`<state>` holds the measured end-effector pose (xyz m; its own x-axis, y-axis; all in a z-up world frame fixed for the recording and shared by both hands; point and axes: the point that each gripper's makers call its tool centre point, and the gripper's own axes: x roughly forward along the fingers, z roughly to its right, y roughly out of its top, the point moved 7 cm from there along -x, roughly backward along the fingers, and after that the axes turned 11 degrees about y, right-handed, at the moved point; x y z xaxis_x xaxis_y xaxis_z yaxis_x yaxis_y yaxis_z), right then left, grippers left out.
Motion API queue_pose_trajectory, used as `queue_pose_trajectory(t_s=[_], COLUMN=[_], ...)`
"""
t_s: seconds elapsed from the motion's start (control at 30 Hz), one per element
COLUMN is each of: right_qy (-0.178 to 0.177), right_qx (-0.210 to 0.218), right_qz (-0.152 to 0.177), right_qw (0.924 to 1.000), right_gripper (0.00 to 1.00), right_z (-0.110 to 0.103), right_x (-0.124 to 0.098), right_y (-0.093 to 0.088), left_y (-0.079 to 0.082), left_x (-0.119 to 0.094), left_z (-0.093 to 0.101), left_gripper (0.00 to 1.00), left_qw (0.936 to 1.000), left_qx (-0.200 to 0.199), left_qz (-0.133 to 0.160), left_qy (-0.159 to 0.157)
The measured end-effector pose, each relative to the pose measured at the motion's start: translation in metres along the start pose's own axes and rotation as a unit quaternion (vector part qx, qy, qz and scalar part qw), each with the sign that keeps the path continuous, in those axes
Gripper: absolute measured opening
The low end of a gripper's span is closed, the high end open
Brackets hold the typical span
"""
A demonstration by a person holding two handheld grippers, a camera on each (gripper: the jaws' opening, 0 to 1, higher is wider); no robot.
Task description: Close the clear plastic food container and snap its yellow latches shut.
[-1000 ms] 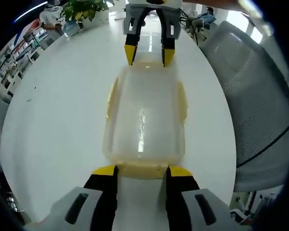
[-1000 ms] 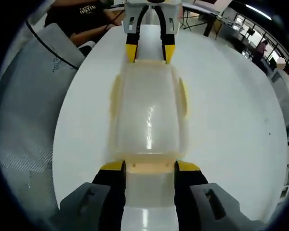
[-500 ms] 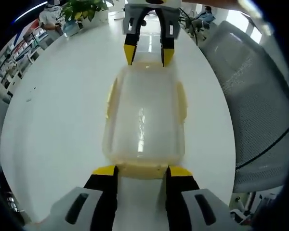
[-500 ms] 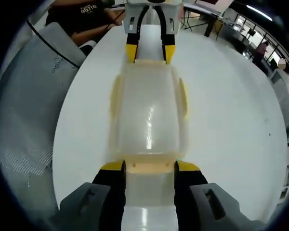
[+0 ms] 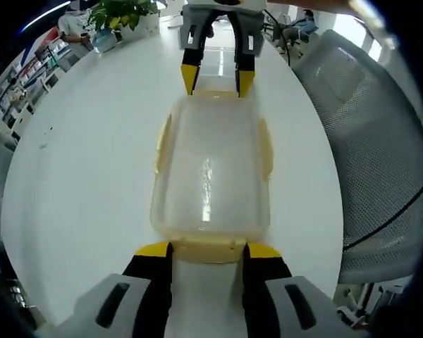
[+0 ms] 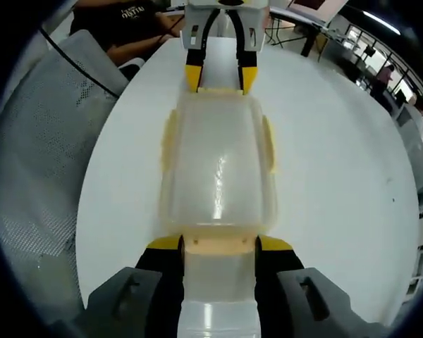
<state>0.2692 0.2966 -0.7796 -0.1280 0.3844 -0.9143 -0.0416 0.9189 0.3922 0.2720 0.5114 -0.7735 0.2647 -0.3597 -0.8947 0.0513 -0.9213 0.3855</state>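
Barely anything has shifted since a second ago; both views have tipped a touch, and the container sits a shade farther from the far gripper's tips in each, nothing more; left gripper (image 5: 206, 248) holds its jaws spread, yellow tips flanking the near end latch (image 5: 206, 248) of the clear plastic food container (image 5: 210, 172); whether the tips press that latch I cannot tell; at the far end of the same view the right gripper (image 5: 217, 79) points back, its jaws parted too, tips just at the container's far edge; in the right gripper view, the picture mirrors itself; the right gripper (image 6: 218, 245) straddles its own near latch (image 6: 218, 243), jaws apart, with the left gripper (image 6: 217, 77) facing it across the box (image 6: 218, 169); lid is down on the container, and pale yellow side latches (image 5: 267, 146) lie flat along both long sides; the container rests in the middle of the white round worktop (image 5: 84, 162); beyond the worktop, a grey mesh chair (image 5: 370, 148) stands on the right, and a green plant (image 5: 120, 10) at the far left.
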Motion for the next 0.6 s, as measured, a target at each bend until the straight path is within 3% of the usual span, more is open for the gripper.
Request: queue_pose_trajectory(t_s=[0.13,0.6], right_qy=[-0.004,-0.002], right_qx=[0.000,-0.006], right_qz=[0.003,0.017], right_qw=[1.0000,0.9998], right_gripper=[0.35,0.35], right_z=[-0.001,-0.007], right_x=[-0.004,-0.019], right_y=[-0.001,0.001], left_y=[0.002,0.010], left_x=[-0.005,-0.012], left_z=[0.000,0.003], left_gripper=[0.34,0.34], left_qw=[1.0000,0.9999], left_qx=[-0.004,0.001], left_qz=[0.008,-0.003], left_qy=[0.004,0.012])
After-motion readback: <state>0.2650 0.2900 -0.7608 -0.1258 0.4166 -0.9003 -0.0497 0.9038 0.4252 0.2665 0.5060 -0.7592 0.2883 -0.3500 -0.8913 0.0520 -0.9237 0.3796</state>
